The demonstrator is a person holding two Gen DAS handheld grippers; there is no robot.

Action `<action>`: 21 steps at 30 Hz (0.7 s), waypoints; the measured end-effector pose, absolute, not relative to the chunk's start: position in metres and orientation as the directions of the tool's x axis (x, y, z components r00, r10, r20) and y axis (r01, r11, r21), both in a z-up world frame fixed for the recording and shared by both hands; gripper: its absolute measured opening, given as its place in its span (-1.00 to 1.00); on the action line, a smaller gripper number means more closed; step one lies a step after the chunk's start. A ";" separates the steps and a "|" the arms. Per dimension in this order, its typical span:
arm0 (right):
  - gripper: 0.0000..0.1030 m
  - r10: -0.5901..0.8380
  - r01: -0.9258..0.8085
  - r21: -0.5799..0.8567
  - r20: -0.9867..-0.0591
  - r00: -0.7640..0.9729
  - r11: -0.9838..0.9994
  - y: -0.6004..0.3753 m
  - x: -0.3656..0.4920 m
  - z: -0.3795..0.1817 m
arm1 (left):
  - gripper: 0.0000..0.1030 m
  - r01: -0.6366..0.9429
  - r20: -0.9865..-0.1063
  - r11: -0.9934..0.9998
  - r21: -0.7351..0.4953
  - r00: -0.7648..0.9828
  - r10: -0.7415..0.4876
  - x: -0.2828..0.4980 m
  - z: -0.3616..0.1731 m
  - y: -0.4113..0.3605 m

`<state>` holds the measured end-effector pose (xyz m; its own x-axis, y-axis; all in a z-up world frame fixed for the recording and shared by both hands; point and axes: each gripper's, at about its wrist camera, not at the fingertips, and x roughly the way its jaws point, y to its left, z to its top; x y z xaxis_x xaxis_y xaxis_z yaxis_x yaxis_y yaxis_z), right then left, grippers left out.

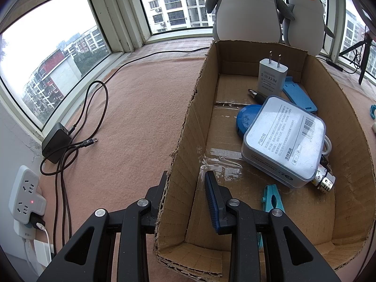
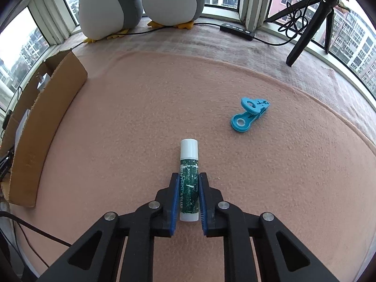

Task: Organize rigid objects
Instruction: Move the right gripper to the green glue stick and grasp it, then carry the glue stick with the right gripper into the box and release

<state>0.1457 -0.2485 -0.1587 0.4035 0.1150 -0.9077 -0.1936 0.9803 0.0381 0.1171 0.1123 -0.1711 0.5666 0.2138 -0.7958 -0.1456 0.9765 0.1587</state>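
Observation:
An open cardboard box (image 1: 185, 127) stands on the pink mat. In it lie a white plug adapter (image 1: 272, 75), a pale boxed case (image 1: 284, 138), a blue round lid (image 1: 245, 119), a teal clip (image 1: 270, 197) and a lighter (image 1: 325, 181). My left gripper (image 1: 186, 178) straddles the box's left wall and is shut on it, one finger outside and one inside. In the right wrist view, my right gripper (image 2: 189, 176) is shut on a green and white lip balm tube (image 2: 188, 162) lying on the mat. A blue clip (image 2: 249, 115) lies apart to its right.
Two plush penguins (image 2: 141, 2) stand by the windows. A black charger with a brown cable (image 1: 56, 145) and a white power strip (image 1: 25, 195) lie left of the box. A black tripod (image 2: 310, 25) and a black remote-like bar (image 2: 237, 31) sit at the back right.

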 end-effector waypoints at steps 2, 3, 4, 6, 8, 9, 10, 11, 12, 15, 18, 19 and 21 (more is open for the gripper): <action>-0.73 0.122 -0.188 0.047 -0.903 0.412 0.981 -0.248 0.145 -0.156 | -0.41 -0.146 -0.796 0.976 0.159 0.566 0.214 0.117 -0.171 0.112; -0.73 0.130 -0.185 0.056 -0.899 0.417 0.981 -0.247 0.144 -0.154 | -0.41 -0.146 -0.796 0.976 0.159 0.566 0.214 0.117 -0.171 0.112; -0.73 0.141 -0.186 0.067 -0.895 0.423 0.980 -0.246 0.144 -0.150 | -0.41 -0.146 -0.796 0.976 0.159 0.566 0.214 0.117 -0.171 0.112; -0.73 0.158 -0.198 0.076 -0.884 0.440 0.977 -0.239 0.143 -0.141 | -0.41 -0.145 -0.796 0.977 0.159 0.566 0.214 0.117 -0.171 0.112; -0.73 0.180 -0.217 0.086 -0.871 0.458 0.972 -0.231 0.142 -0.129 | -0.41 -0.146 -0.796 0.976 0.159 0.566 0.214 0.117 -0.171 0.112; -0.73 0.191 -0.227 0.091 -0.863 0.467 0.970 -0.226 0.142 -0.124 | -0.41 -0.146 -0.796 0.976 0.159 0.566 0.214 0.117 -0.171 0.112; -0.73 0.203 -0.238 0.097 -0.856 0.476 0.966 -0.221 0.142 -0.118 | -0.41 -0.146 -0.796 0.977 0.159 0.566 0.214 0.117 -0.171 0.112; -0.73 0.215 -0.248 0.102 -0.848 0.485 0.963 -0.215 0.143 -0.113 | -0.41 -0.146 -0.796 0.977 0.159 0.567 0.214 0.117 -0.171 0.112; -0.73 0.228 -0.261 0.107 -0.839 0.494 0.959 -0.208 0.144 -0.107 | -0.41 -0.145 -0.796 0.977 0.159 0.567 0.214 0.117 -0.171 0.112; -0.73 0.264 -0.298 0.120 -0.819 0.509 0.947 -0.189 0.147 -0.093 | -0.41 -0.146 -0.796 0.977 0.159 0.567 0.214 0.117 -0.171 0.112; -0.73 0.295 -0.336 0.127 -0.805 0.514 0.933 -0.168 0.152 -0.083 | -0.41 -0.146 -0.796 0.977 0.158 0.567 0.214 0.117 -0.171 0.112; -0.73 0.303 -0.347 0.129 -0.802 0.515 0.929 -0.162 0.154 -0.081 | -0.41 -0.146 -0.796 0.977 0.158 0.567 0.214 0.117 -0.171 0.112; -0.73 0.323 -0.368 0.136 -0.796 0.512 0.920 -0.149 0.159 -0.078 | -0.41 -0.146 -0.795 0.977 0.158 0.567 0.213 0.117 -0.171 0.112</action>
<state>0.1590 -0.1488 -0.0776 0.5120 0.3229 -0.7960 -0.3684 0.9197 0.1361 0.1174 0.1121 -0.1709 0.5673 0.2132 -0.7954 -0.1460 0.9766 0.1576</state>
